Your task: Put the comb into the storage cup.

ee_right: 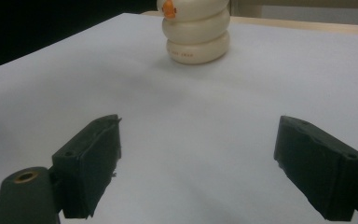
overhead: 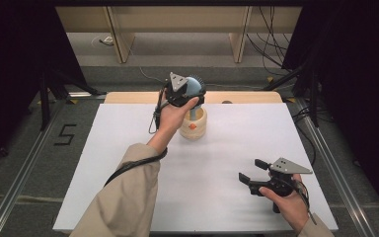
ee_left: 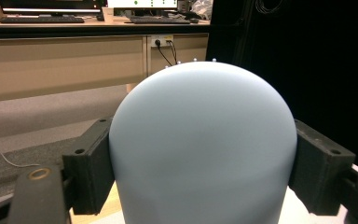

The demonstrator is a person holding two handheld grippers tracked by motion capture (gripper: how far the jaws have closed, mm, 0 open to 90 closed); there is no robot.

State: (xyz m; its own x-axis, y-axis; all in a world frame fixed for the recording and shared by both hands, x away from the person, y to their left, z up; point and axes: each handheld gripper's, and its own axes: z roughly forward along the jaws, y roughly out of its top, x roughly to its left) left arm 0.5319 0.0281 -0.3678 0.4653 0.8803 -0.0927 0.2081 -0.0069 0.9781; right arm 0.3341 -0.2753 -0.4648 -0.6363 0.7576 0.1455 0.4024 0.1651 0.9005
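High view first, from the left: the person's left sleeve (overhead: 123,197) reaches up across the white table (overhead: 103,148) toward its far edge, and the left gripper (overhead: 190,94) in that hand sits just short of that edge, near its middle. Its jaws are clamped on a pale blue brush head (overhead: 195,86), one on each flank; dark bristles fringe the far side of that head. Left gripper view confirms the hold: the brush head (ee_left: 203,144) is a smooth rounded dome, and both black pads press against its sides, set fairly wide apart because the head is broad. Below the gripper a pale stem runs down into a cream ribbed holder (overhead: 194,126), which stands upright on the table close to the far edge, an orange mark on its near side. Whether the stem touches the holder's bottom I cannot tell.

Further right, near the table's near right corner, the right gripper (overhead: 254,170) is held low over the surface, jaws spread wide with nothing between them. Right gripper view looks between those parted jaws across bare table to the holder (ee_right: 196,35), well apart from them.
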